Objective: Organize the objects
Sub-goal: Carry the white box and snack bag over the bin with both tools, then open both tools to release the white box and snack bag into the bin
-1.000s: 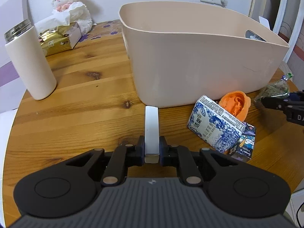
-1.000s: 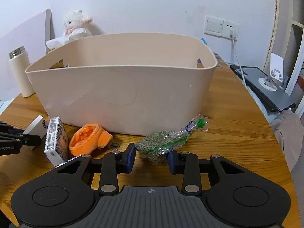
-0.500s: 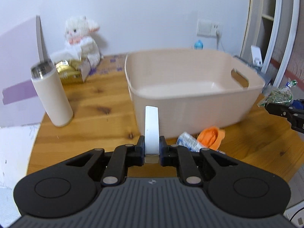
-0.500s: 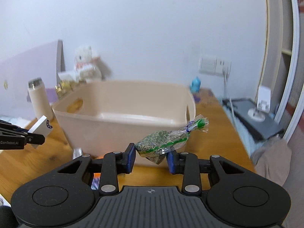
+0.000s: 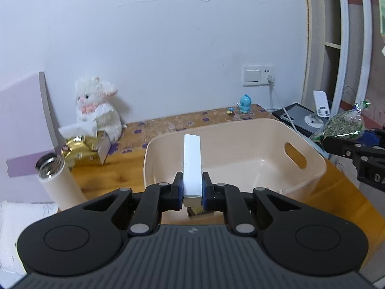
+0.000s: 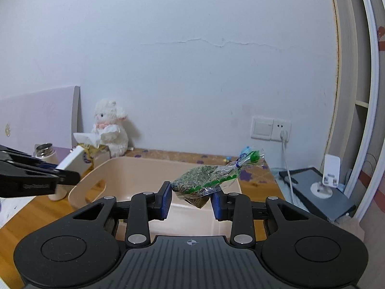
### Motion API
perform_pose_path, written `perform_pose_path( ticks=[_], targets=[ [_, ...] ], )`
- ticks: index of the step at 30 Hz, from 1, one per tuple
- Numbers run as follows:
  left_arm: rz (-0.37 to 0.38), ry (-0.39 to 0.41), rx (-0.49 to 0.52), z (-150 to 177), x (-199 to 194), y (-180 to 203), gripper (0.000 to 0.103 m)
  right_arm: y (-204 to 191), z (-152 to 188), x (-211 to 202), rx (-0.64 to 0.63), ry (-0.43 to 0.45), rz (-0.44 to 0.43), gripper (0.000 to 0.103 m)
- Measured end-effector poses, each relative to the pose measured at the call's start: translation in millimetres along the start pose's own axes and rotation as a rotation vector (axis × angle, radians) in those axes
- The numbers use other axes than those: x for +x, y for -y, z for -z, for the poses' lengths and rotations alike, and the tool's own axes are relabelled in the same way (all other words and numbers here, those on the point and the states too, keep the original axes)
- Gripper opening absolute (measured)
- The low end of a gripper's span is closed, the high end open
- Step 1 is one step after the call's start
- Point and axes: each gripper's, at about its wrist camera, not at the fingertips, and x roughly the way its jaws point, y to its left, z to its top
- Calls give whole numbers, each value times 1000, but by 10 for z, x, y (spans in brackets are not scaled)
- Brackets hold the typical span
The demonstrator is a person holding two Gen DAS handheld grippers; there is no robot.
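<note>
My left gripper [image 5: 191, 187] is shut on a flat white box [image 5: 191, 161], held edge-on above the near rim of the beige plastic tub [image 5: 243, 154]. My right gripper [image 6: 191, 198] is shut on a clear bag of green dried herbs [image 6: 207, 180], raised over the tub [image 6: 144, 180]. In the left wrist view the bag [image 5: 344, 126] and the right gripper [image 5: 349, 144] hang above the tub's right end. In the right wrist view the left gripper [image 6: 69, 175] holds the white box [image 6: 73, 160] over the tub's left end. The tub's inside looks bare.
A white flask [image 5: 57, 183] stands left of the tub on the wooden table [image 5: 105, 175]. A plush lamb [image 5: 96, 106], tissues and a gold box [image 5: 79, 149] sit at the back left. A phone stand on a dark device [image 5: 310, 118] lies at the right, with a wall socket [image 5: 258, 74] behind.
Both grippers have risen high above the table with their loads, from beside the tub to over it. The items on the table in front of the tub have dropped out of sight.
</note>
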Motion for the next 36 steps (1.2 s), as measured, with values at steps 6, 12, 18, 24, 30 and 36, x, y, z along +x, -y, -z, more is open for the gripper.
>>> perform_pose_path(
  ticks=[6, 12, 18, 24, 30, 36],
  targets=[
    [-22, -46, 24, -165, 506, 104, 16, 59, -80, 289, -4, -3, 24, 32],
    [-26, -149, 19, -141, 1091, 136, 16, 130, -23, 672, 1, -56, 39, 32],
    [-7, -235, 15, -77, 1469, 188, 16, 151, 119, 1032, -16, -135, 43, 32],
    [-1, -292, 66, -4, 1630, 297, 16, 93, 239, 1258, -67, -212, 45, 32],
    [3, -308, 91, 15, 1613, 341, 18, 40, 305, 1320, -91, -257, 40, 33],
    [-1, -264, 51, -74, 1398, 285, 66, 90, 209, 1116, -71, -214, 39, 53]
  ],
)
